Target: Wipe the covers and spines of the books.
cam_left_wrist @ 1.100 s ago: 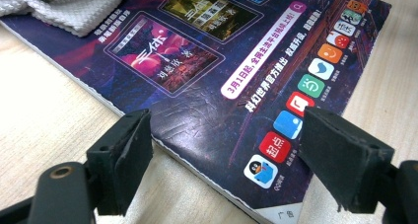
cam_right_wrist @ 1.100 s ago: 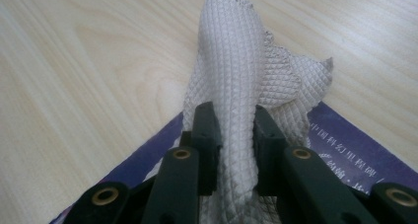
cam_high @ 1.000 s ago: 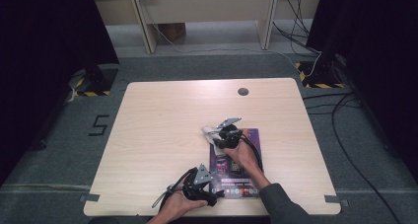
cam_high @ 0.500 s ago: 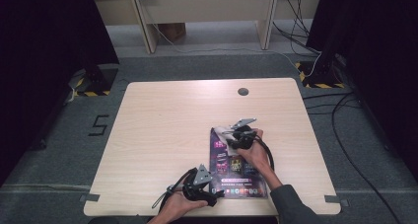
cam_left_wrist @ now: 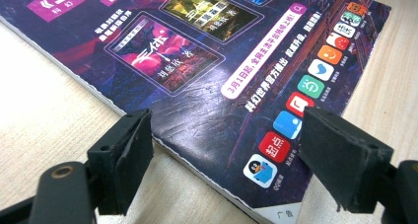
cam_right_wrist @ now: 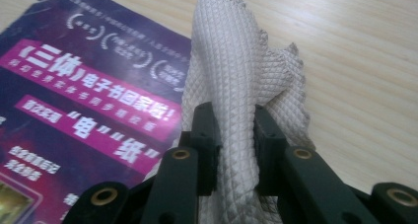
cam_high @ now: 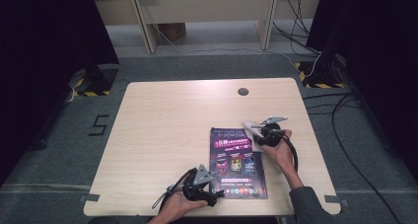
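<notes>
Lying flat on the pale wood-grain table (cam_high: 167, 125): 1 glossy purple-and-black magazine with pink title bands and a row of coloured app icons (cam_high: 236, 162), set toward the near right quarter of the tabletop, at about 5 o'clock from the table's centre. Item 2: 1 white waffle-textured cloth, bunched into a loose roll (cam_right_wrist: 241, 95).

Right gripper (cam_high: 260, 133): jaws pressed together on the cloth, which stands up between them in the right gripper view. In the high view it sits at the magazine's 1 o'clock corner, cloth (cam_high: 248, 125) over the cover's upper right edge and the bare wood beside it.

Left gripper (cam_high: 213, 193): jaws spread wide and empty, straddling the magazine's near left corner in the left gripper view, at about 7 o'clock of the cover. Whether either jaw touches the cover cannot be told.

Handling, as judged:
- Magazine: light, thin, flexible; the cover looks slick and shows fine creases near the corner (cam_left_wrist: 197, 120). Likely to slide under a sideways push, so pinning a corner seems wise. Best taken at an edge or corner, where the stacked page edges show.
- Cloth: soft, very light, compressible; the textured weave should grip well. Holds best pinched mid-bundle, as now.

Other: 1 round dark grommet hole (cam_high: 243, 91) at the table's 12 o'clock edge.
</notes>
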The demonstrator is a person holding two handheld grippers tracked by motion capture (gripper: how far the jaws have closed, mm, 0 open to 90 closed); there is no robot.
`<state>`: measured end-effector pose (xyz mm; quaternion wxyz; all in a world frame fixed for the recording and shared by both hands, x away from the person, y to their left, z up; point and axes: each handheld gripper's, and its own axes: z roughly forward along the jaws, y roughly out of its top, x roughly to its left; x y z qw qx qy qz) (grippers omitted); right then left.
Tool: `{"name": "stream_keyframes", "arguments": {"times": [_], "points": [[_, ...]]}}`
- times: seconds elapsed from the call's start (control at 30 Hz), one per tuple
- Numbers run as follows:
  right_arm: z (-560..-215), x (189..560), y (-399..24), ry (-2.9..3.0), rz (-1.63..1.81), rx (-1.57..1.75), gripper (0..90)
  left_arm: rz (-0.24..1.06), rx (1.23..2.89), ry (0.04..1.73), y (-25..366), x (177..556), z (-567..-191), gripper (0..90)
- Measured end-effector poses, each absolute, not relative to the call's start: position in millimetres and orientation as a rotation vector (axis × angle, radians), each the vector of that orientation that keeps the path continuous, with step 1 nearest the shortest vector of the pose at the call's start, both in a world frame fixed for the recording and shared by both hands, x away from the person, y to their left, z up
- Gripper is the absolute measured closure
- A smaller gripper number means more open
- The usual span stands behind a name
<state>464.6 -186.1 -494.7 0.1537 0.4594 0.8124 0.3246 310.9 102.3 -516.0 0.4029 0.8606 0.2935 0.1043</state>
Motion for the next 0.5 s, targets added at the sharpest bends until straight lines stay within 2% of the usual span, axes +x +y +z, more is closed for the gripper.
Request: {"name": "stream_keyframes", "arguments": {"times": [0.5], "points": [[-494,450,-170,2.402,0.927,1.232,76.2,0.278,2.177,0.736,102,310,-516,20.3]]}}
